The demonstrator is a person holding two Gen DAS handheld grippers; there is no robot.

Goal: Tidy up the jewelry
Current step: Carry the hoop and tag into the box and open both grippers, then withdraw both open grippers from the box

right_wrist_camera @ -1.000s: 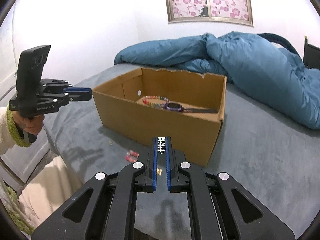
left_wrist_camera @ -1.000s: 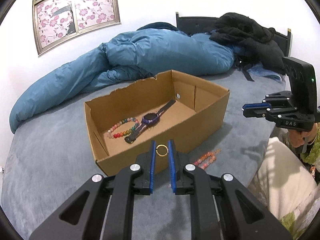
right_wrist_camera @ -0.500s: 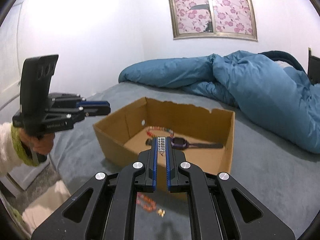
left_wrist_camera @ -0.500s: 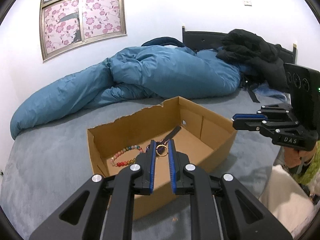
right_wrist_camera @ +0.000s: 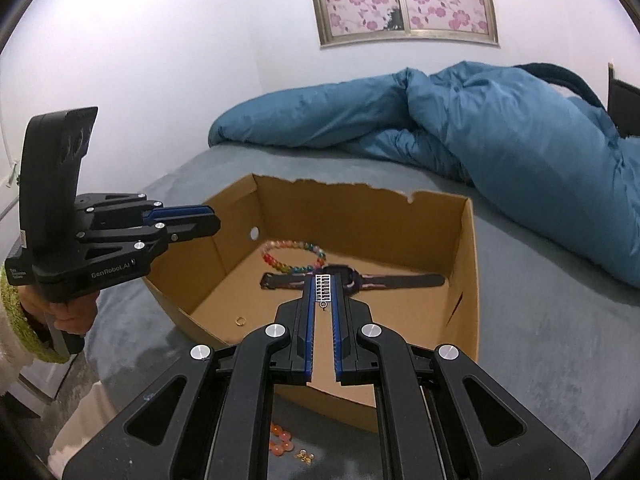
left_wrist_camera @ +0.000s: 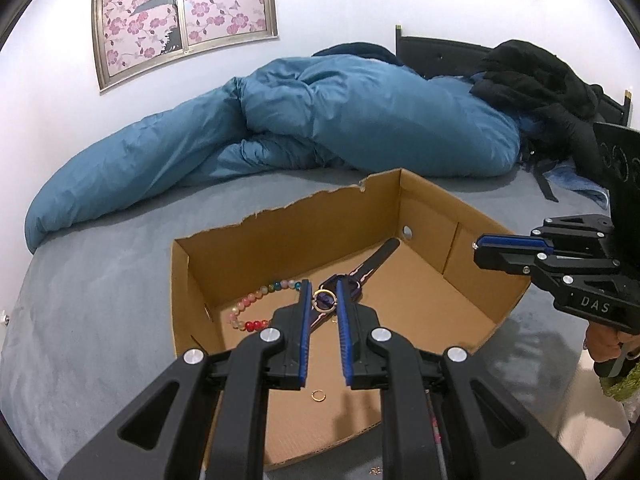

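- Both grippers are now hanging over the box (left_wrist_camera: 424, 216), having been short of it earlier.
- Left gripper (left_wrist_camera: 324, 300) jaws are pinching a ring (left_wrist_camera: 323, 299); right gripper (right_wrist_camera: 323, 292) jaws are pinching a small earring (right_wrist_camera: 322, 288).
- Box floor is lying mostly bare beneath.

watch (left_wrist_camera: 362, 276): the left tool (left_wrist_camera: 321, 295) and its gold ring (left_wrist_camera: 323, 298) are covering the face; only the strap ends are showing.
bead bracelet (left_wrist_camera: 256, 307): the left tool's fingers (left_wrist_camera: 304, 320) are hiding its right part.
orange beads (right_wrist_camera: 280, 440): lying on the bed under the right tool (right_wrist_camera: 322, 292), partly hidden by its frame.
small gold pieces (right_wrist_camera: 305, 456): too small to tell what they are.
cardboard box (right_wrist_camera: 468, 280): the right tool's body is covering its near wall.
person's hand (right_wrist_camera: 64, 316): cut off at the picture's edge.
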